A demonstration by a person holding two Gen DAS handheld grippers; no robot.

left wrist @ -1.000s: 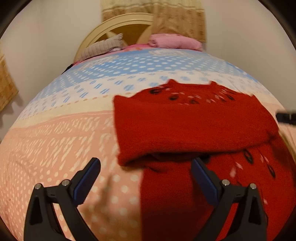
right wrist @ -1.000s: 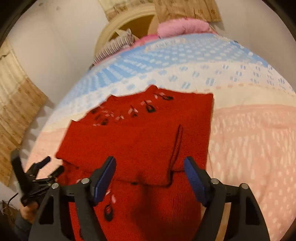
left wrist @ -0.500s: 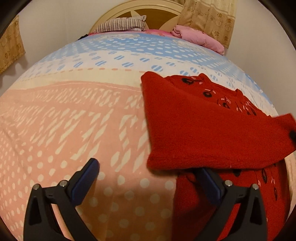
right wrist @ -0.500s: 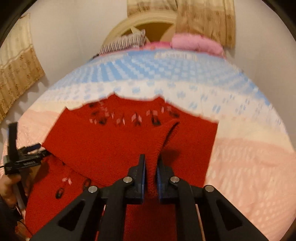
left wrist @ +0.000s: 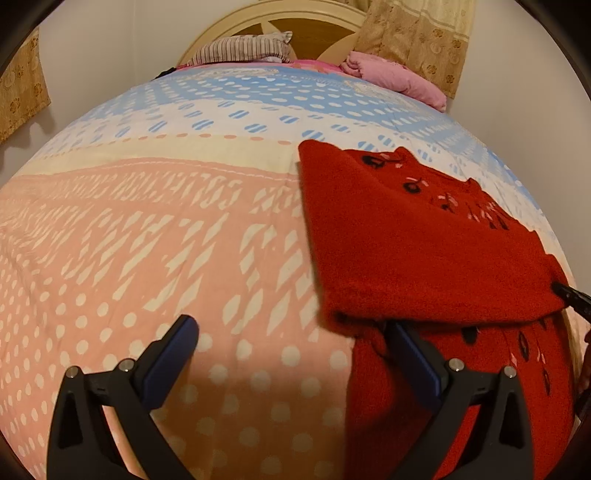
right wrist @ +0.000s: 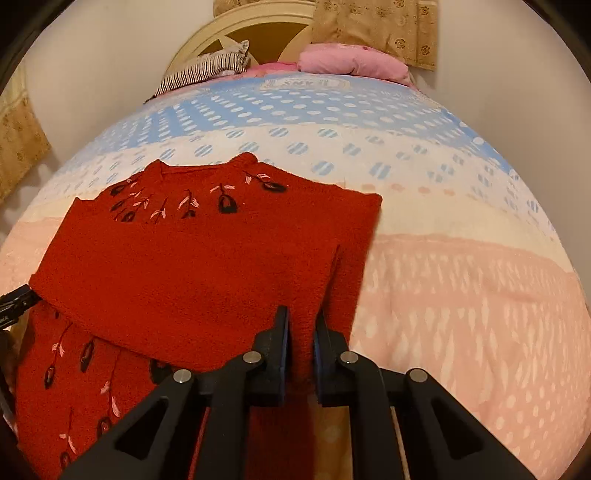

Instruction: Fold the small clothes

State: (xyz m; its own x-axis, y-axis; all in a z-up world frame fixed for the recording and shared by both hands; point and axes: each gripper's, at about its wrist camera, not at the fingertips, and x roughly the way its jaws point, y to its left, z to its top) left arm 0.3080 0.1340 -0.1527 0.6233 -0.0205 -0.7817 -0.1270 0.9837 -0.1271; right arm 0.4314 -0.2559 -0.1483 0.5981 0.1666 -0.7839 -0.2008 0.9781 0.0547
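A red knit sweater point(left wrist: 417, 251) with black and pink flower embroidery lies on the bed, one sleeve folded across its chest. It also shows in the right wrist view point(right wrist: 192, 280). My left gripper point(left wrist: 291, 343) is open and empty at the sweater's left edge, its right finger under the folded sleeve's end. My right gripper point(right wrist: 301, 332) is shut on the sweater's right-hand folded sleeve, which stands up between the fingers. The tip of the right gripper shows at the far right of the left wrist view point(left wrist: 570, 295).
The bed point(left wrist: 147, 240) has a pink, cream and blue patterned sheet. A striped pillow point(right wrist: 207, 70) and a pink pillow point(right wrist: 351, 62) lie at the headboard point(right wrist: 266, 26). Curtains point(right wrist: 373, 26) hang behind. The left gripper's tip shows at the left edge point(right wrist: 14, 301).
My right gripper closed on the right folded sleeve and holds it. My left gripper swung left of the sweater, still open.
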